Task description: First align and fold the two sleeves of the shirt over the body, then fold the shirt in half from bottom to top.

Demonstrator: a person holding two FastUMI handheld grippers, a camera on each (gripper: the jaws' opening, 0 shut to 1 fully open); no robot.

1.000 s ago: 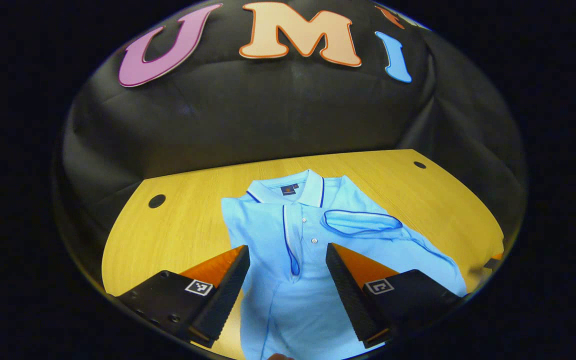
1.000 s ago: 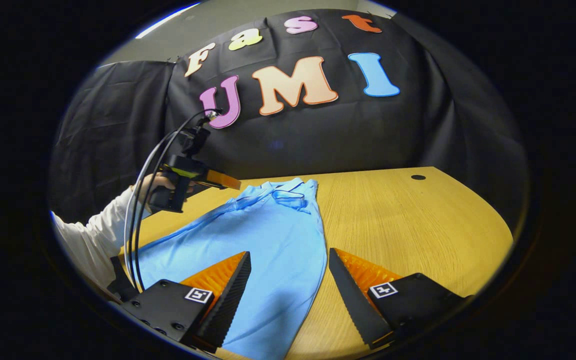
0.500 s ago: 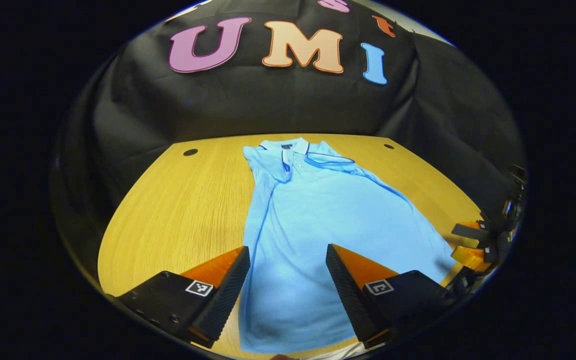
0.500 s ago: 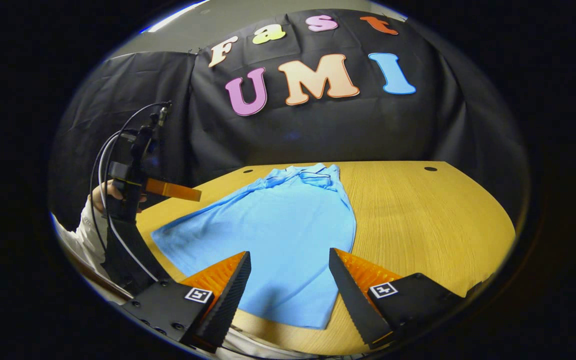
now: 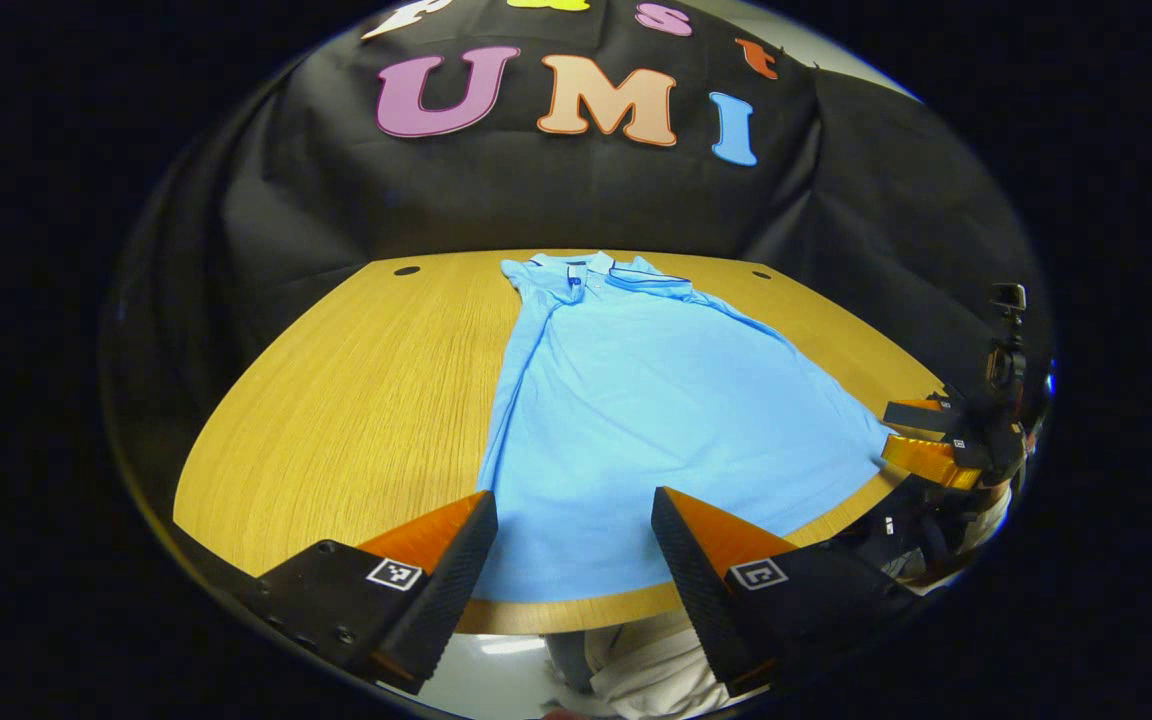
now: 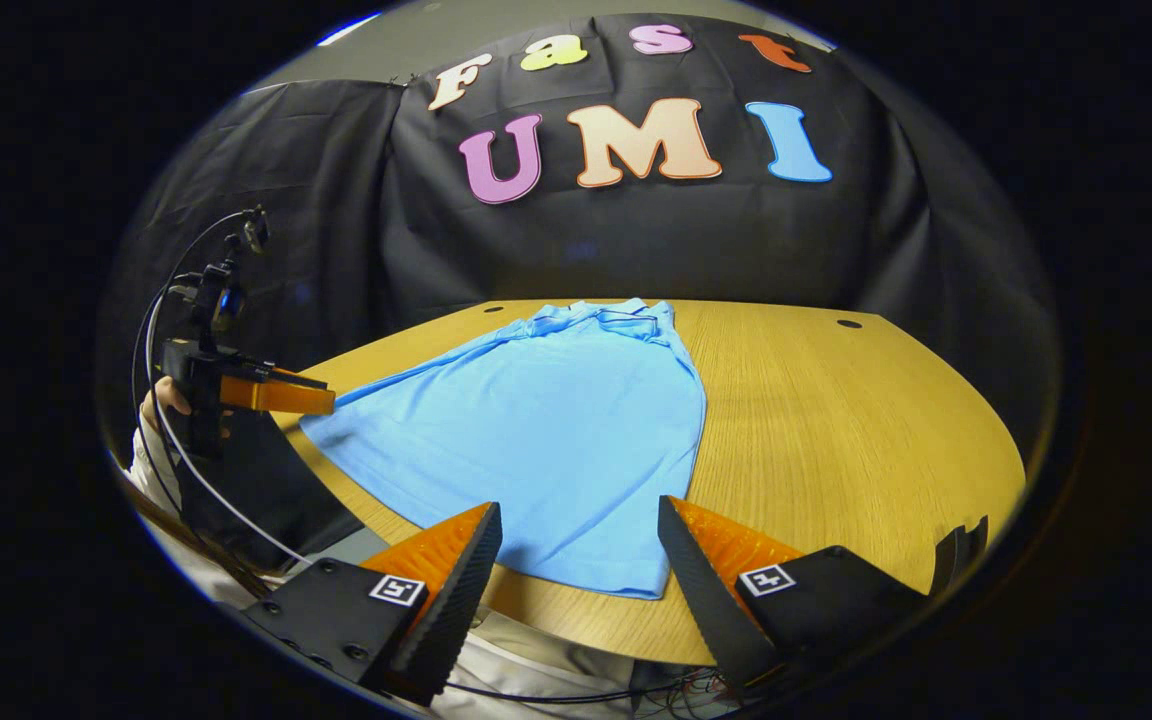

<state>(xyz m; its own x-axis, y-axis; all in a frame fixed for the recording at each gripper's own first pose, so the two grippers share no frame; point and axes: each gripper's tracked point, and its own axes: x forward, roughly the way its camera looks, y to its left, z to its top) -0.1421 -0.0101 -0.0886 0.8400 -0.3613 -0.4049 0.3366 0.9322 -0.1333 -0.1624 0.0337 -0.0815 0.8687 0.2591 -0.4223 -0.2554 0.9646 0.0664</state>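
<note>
On the wooden table (image 5: 336, 400), blue shirt (image 5: 636, 410) flat, left gripper (image 5: 574, 545) wide, right gripper (image 6: 579, 550) wide, hand (image 6: 161, 398) in right gripper view

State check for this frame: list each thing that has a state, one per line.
shirt: flat on the table, sleeves folded over the body, bottom-to-top fold not yet done
left gripper: open, empty, held off the near hem
right gripper: open, empty, near the hem corner
table: bears the shirt
</note>
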